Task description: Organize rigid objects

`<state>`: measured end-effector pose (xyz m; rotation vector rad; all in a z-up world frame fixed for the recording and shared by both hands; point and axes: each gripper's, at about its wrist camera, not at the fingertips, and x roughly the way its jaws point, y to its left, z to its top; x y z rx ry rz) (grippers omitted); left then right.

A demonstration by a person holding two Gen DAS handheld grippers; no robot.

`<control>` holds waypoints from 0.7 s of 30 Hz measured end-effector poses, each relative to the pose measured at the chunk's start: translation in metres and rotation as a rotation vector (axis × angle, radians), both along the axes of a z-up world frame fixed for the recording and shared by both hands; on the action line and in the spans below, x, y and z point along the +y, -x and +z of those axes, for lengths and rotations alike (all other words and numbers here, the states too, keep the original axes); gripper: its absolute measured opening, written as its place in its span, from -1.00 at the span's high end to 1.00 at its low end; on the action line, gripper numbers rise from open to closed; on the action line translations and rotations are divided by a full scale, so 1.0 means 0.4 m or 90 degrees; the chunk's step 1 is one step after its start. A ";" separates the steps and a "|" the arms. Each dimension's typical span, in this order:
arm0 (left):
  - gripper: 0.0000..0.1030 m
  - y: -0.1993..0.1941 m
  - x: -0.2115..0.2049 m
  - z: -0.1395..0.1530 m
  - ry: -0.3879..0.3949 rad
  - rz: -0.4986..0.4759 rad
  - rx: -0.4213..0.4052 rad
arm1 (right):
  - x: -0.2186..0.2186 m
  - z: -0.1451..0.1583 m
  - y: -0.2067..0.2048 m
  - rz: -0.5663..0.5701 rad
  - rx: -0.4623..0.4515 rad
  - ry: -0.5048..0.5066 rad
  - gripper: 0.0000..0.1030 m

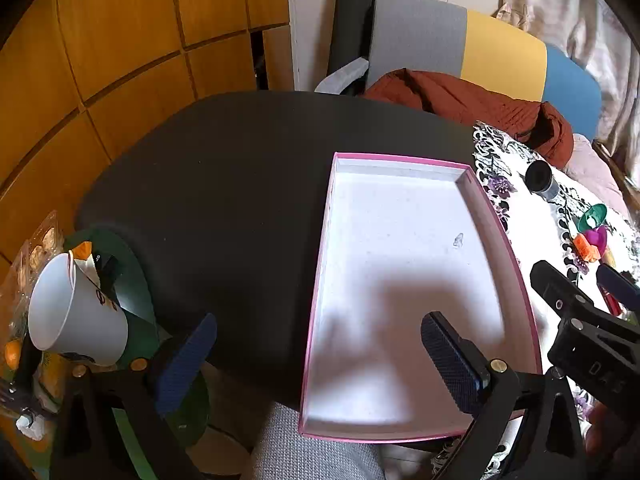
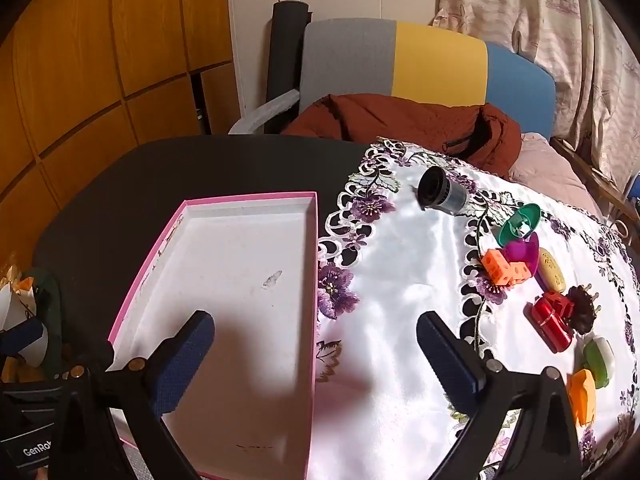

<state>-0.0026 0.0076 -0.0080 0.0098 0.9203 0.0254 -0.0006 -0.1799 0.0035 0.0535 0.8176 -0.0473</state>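
A shallow pink-rimmed cardboard tray (image 2: 240, 280) is set on the table (image 2: 160, 176); small plastic toys (image 2: 552, 312) are scattered right of it on an embroidered white cloth (image 2: 400, 300).

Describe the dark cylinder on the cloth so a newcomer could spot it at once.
Start at the pink-edged tray on the black table, then move right onto the white embroidered cloth. At its far end lies the cylinder on its side, alone, black and grey, unlike the bright toys nearer.

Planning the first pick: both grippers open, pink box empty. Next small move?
Probably swing the right gripper right toward the red toy on the floral cloth. The pink box holds nothing yet, the toys all lie to its right, and both grippers hang open and empty.
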 end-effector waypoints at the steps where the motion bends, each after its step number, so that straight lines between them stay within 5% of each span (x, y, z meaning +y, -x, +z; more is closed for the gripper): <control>1: -1.00 -0.001 -0.001 0.000 -0.001 -0.001 0.001 | -0.001 -0.001 0.000 -0.001 0.001 0.001 -1.00; 21: -1.00 -0.005 -0.002 -0.009 0.008 -0.005 0.014 | -0.021 0.000 0.010 -0.019 0.004 -0.005 -1.00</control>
